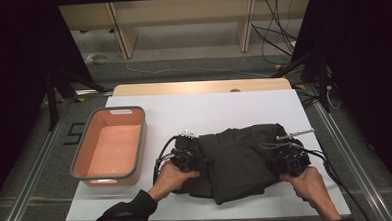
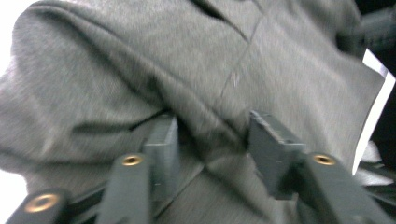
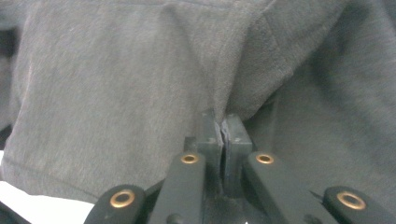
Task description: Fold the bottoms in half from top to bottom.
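From above, a dark garment [image 1: 236, 159] lies bunched on the white desk [image 1: 204, 110], toward five o'clock of its surface, with an empty pink bin [image 1: 110, 144] well apart at nine o'clock of it. The left tool [image 1: 188, 158] sits at the cloth's nine o'clock edge and the right tool [image 1: 288, 159] at its three o'clock edge, a hand behind each. The garment looks partly gathered into a rough bundle with uneven edges; by that reading the folding is midway, and nothing has reached the bin.

Along the left tool [image 2: 212, 140], its jaws stand apart with a ridge of grey cloth [image 2: 187, 70] rising between them, pads [image 2: 163, 140] touching the fabric on either side but not pressed together. A grip on this side is yet to be made, it seems.

Along the right tool [image 3: 223, 133], the jaws are drawn together, clamped on a pinched fold of the cloth [image 3: 116, 84] that climbs toward twelve o'clock. That side appears secured; what is left, on this showing, is closing the left, neatening the fold and moving the bundle.
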### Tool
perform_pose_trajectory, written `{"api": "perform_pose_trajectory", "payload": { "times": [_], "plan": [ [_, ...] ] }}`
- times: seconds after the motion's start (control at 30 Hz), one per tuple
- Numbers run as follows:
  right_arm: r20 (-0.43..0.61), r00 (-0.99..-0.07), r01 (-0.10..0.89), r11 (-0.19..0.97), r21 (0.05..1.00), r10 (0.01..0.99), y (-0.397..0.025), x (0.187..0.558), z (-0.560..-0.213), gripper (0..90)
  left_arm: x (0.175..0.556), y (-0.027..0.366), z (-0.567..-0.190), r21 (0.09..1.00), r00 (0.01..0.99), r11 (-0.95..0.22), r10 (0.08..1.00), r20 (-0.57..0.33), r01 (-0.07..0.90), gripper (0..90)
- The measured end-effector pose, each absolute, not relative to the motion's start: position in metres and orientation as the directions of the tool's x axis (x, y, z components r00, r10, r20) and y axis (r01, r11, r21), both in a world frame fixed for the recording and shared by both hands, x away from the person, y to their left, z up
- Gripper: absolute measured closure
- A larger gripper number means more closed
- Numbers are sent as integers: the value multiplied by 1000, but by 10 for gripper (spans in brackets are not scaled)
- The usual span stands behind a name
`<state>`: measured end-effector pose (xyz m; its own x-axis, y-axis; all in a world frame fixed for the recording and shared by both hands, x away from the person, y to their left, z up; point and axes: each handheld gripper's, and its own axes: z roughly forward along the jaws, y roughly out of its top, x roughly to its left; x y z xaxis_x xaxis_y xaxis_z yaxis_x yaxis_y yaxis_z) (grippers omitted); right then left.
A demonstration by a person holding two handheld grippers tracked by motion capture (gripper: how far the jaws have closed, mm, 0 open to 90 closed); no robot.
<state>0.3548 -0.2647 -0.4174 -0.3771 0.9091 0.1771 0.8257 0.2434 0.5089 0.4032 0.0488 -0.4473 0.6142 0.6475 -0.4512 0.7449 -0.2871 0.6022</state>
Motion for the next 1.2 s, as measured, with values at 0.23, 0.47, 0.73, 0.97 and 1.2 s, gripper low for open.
{"api": "perform_pose_trajectory", "payload": {
  "times": [0.23, 0.47, 0.73, 0.97, 1.2],
  "plan": [
    [183, -395, 830, 265, 490, 900, -262, 344, -421, 886, 409, 55, -449, 600, 611, -277, 638, -470, 750, 817],
    [145, -414, 834, 311, 455, 899, -251, 342, -438, 883, 409, 56, -452, 609, 624, -292, 641, -448, 737, 810],
    [144, -422, 842, 328, 428, 895, -248, 344, -447, 802, 408, 57, -451, 613, 620, -283, 641, -452, 738, 774],
    [198, -385, 801, 220, 556, 901, -270, 347, -424, 461, 408, 67, -441, 614, 620, -275, 632, -464, 740, 573],
    [164, -370, 744, 187, 641, 914, -289, 350, -414, 383, 407, 80, -426, 642, 620, -265, 662, -421, 719, 404]
  ]
}}
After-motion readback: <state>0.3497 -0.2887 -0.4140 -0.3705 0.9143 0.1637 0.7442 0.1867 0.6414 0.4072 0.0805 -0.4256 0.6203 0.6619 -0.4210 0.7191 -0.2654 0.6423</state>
